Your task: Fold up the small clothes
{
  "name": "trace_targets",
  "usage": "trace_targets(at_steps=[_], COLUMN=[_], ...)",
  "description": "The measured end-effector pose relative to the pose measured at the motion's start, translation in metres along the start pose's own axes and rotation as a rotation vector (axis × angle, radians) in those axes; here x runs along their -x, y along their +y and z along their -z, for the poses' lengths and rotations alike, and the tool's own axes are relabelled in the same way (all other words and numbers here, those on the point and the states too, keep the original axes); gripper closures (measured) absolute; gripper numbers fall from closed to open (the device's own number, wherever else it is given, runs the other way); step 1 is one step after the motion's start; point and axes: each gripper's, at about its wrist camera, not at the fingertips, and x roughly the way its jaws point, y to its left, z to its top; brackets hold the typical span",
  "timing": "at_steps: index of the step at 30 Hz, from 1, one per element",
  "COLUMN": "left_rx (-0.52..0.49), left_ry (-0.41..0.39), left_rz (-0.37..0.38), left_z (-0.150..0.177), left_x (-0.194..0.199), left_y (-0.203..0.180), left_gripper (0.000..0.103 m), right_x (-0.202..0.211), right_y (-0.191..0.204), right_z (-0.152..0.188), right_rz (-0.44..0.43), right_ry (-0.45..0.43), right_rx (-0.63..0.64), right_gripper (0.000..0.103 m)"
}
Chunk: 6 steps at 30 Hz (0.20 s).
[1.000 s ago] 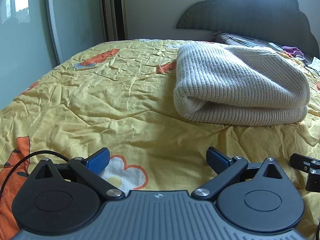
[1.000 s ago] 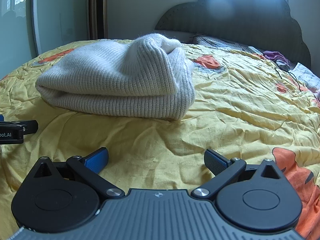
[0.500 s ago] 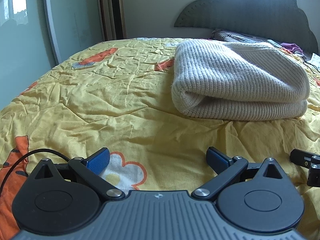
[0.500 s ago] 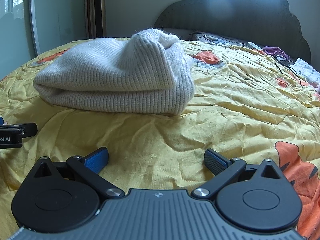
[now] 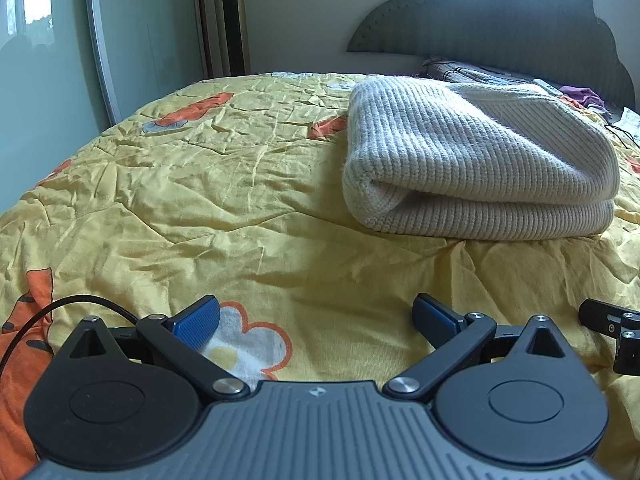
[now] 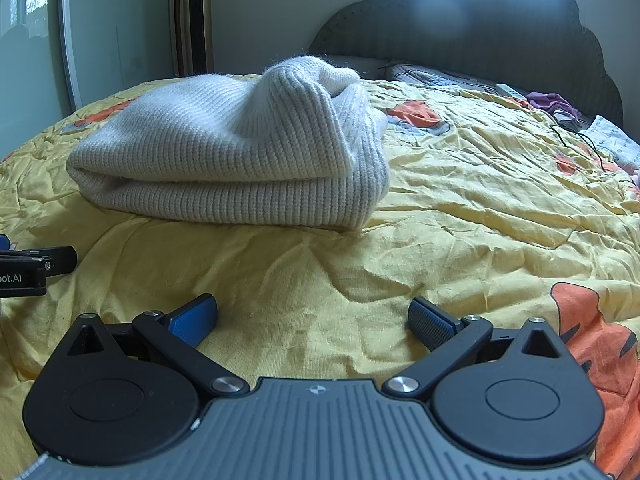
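A cream ribbed knit garment (image 5: 472,164) lies folded in a thick bundle on the yellow bed cover; in the right wrist view it (image 6: 240,160) sits ahead and to the left. My left gripper (image 5: 316,320) is open and empty, low over the cover, short of the bundle and to its left. My right gripper (image 6: 312,320) is open and empty, low over the cover in front of the bundle's right end. Each gripper's edge shows in the other's view: the right gripper (image 5: 612,332) and the left gripper (image 6: 32,270).
The bed cover (image 5: 200,200) is yellow with orange prints and wrinkled. A dark headboard (image 6: 480,40) stands behind. Small clothes and a cable (image 6: 560,112) lie at the far right. A tall tower unit (image 5: 232,20) and a glass door are at the back left.
Both grippers have dipped slightly, so the folded bundle sits a little higher in each view. Both stay open; the garment has not moved.
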Motion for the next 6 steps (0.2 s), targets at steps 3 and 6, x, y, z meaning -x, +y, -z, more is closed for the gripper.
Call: trace_targets(at_steps=[3,6], left_rx=[-0.001,-0.006], left_ry=[-0.006,-0.012], left_rz=[-0.001,-0.002], left_z=[0.0001,0.0000], left_x=[0.0000,0.0014], left_y=[0.0001,-0.0013], left_gripper=[0.000,0.000], right_x=[0.0000,0.0000], right_y=[0.0002,0.0001], right_z=[0.0001,0.0000], right_rz=[0.000,0.001], right_ry=[0.000,0.000], right_rx=[0.000,0.000], right_gripper=[0.000,0.000])
